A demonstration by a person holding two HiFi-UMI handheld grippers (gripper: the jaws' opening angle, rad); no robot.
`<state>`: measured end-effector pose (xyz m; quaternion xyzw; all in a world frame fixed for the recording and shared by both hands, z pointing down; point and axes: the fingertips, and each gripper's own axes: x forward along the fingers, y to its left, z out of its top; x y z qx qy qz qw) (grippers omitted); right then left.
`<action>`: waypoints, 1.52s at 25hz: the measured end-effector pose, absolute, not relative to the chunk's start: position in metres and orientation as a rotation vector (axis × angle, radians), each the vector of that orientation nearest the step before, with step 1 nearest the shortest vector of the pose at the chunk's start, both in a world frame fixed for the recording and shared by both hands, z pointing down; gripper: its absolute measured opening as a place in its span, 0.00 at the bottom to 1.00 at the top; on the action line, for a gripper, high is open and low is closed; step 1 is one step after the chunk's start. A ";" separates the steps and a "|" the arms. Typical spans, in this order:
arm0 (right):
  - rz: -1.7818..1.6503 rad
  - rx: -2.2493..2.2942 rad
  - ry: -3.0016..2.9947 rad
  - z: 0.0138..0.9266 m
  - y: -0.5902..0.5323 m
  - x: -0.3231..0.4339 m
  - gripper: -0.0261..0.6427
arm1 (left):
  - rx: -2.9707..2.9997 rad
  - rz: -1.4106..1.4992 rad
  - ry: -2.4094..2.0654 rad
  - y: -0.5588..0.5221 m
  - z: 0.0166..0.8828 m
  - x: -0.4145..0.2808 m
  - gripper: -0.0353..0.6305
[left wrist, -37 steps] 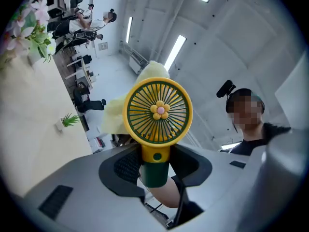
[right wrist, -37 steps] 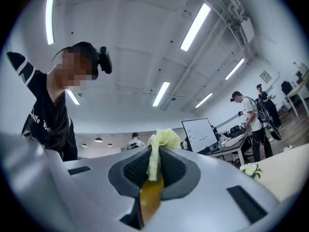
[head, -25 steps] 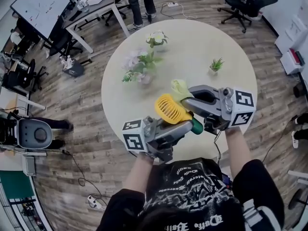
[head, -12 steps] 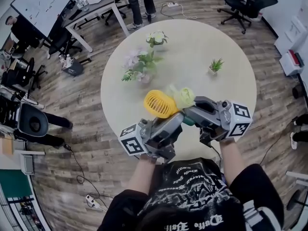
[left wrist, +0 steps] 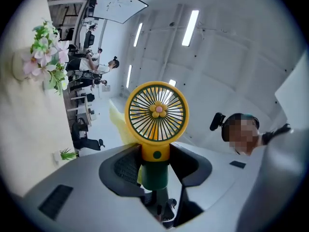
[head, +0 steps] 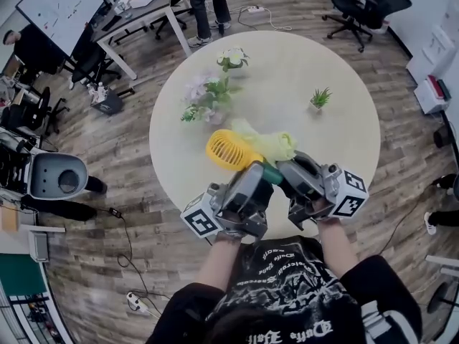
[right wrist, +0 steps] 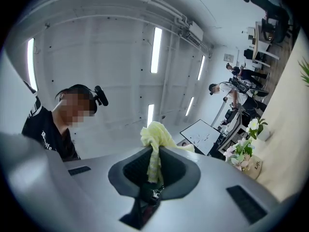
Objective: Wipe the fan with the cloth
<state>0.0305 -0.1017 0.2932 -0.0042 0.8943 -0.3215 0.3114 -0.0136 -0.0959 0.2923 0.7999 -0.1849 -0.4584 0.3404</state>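
The fan [left wrist: 156, 112] is glossy plastic, the cloth [right wrist: 155, 134] soft and crumpled, the table [head: 287, 77] smooth and matt.

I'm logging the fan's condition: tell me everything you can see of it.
The fan is a handheld one: a round yellow cage with a flower-shaped hub, a yellow neck with a dark button, and a dark green handle, plastic-looking. The left gripper is shut on the handle, holding it tilted above the table. The cloth in the right gripper lies against the cage's rim.
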 end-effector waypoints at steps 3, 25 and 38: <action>-0.852 -0.031 2.356 0.297 -0.096 0.030 0.10 | 1.973 -1.287 -0.484 -0.097 0.297 -0.028 0.35; -0.775 -0.306 2.099 0.291 -0.110 0.135 0.09 | 1.935 -1.191 -0.563 -0.085 0.330 -0.052 0.35; -0.743 -0.647 2.396 0.349 -0.092 0.164 0.09 | 1.867 -0.438 -1.257 -0.105 0.474 -0.109 0.34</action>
